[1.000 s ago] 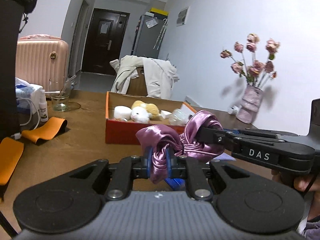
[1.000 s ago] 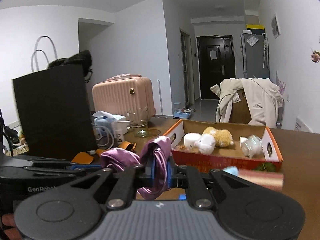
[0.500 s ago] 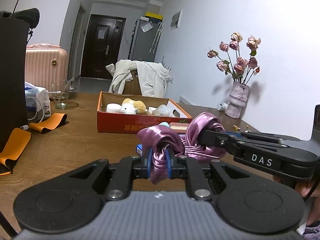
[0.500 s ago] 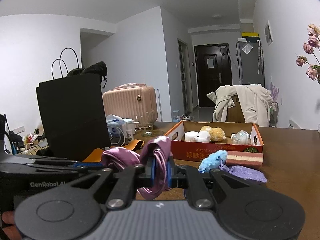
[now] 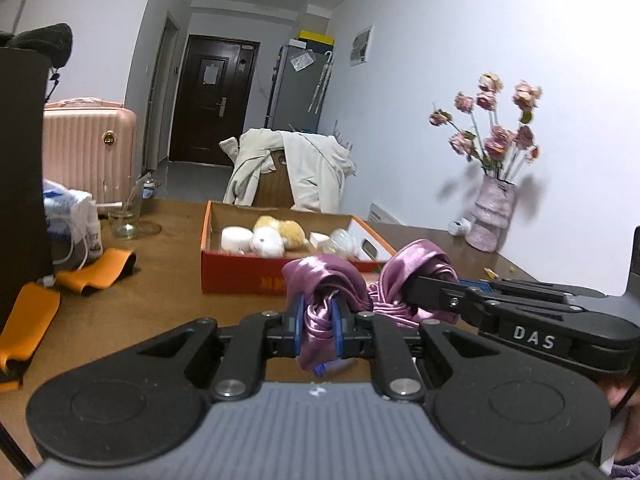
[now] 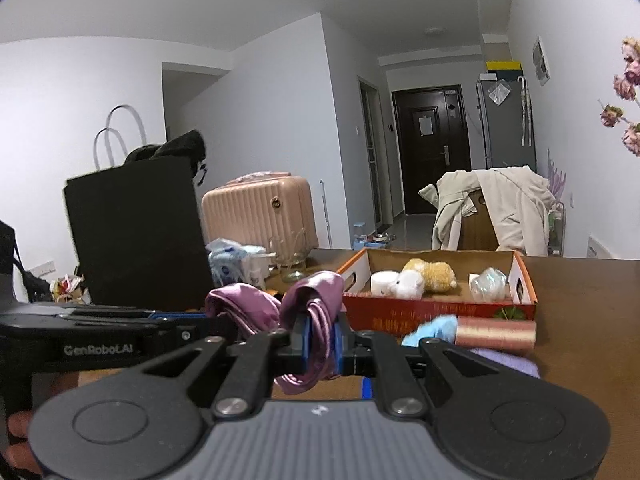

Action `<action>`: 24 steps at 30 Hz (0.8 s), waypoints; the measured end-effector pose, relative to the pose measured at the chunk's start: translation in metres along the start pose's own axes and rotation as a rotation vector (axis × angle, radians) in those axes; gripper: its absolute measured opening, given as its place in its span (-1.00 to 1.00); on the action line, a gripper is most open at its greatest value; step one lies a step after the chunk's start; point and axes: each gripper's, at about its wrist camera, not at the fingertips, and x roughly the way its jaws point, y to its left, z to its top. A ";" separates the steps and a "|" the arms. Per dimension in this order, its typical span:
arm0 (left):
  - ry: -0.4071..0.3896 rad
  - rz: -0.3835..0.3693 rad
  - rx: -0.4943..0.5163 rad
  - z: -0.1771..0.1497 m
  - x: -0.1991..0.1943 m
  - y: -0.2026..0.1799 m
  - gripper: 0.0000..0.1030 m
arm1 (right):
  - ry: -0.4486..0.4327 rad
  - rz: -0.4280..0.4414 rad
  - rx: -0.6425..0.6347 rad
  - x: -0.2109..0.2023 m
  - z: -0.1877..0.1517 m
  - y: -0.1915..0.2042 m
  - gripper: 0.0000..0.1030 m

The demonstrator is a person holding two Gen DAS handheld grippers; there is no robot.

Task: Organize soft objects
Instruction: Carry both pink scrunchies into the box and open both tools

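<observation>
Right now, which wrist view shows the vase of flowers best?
The left wrist view: the vase stands whole on the table by the wall, with all its blooms. The right wrist view catches only a few flowers at its right edge, no vase.

Both grippers [image 5: 318,322] [image 6: 320,342] clamped, side by side

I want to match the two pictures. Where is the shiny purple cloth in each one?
Left wrist view: the purple cloth is low in the middle, pinched by the left gripper, with the right gripper holding its right end.
Right wrist view: low in the middle, in the right gripper.
Shared landmark: the orange box behind the cloth.
</observation>
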 end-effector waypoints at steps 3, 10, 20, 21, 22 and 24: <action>-0.003 0.001 -0.007 0.022 0.032 0.010 -0.72 | -0.004 0.003 0.012 0.029 0.019 -0.016 -0.78; 0.028 0.020 0.003 0.071 0.121 0.037 -0.71 | 0.008 -0.009 0.030 0.117 0.062 -0.056 -0.78; 0.188 0.100 -0.031 0.069 0.236 0.092 -0.71 | 0.196 -0.020 0.127 0.261 0.057 -0.108 -0.78; 0.198 0.105 -0.024 0.066 0.242 0.095 -0.70 | 0.213 -0.024 0.132 0.270 0.054 -0.110 -0.77; 0.203 0.110 -0.017 0.064 0.247 0.098 -0.68 | 0.231 -0.028 0.144 0.278 0.051 -0.112 -0.77; 0.203 0.116 -0.006 0.060 0.252 0.101 -0.66 | 0.271 -0.028 0.162 0.291 0.044 -0.116 -0.73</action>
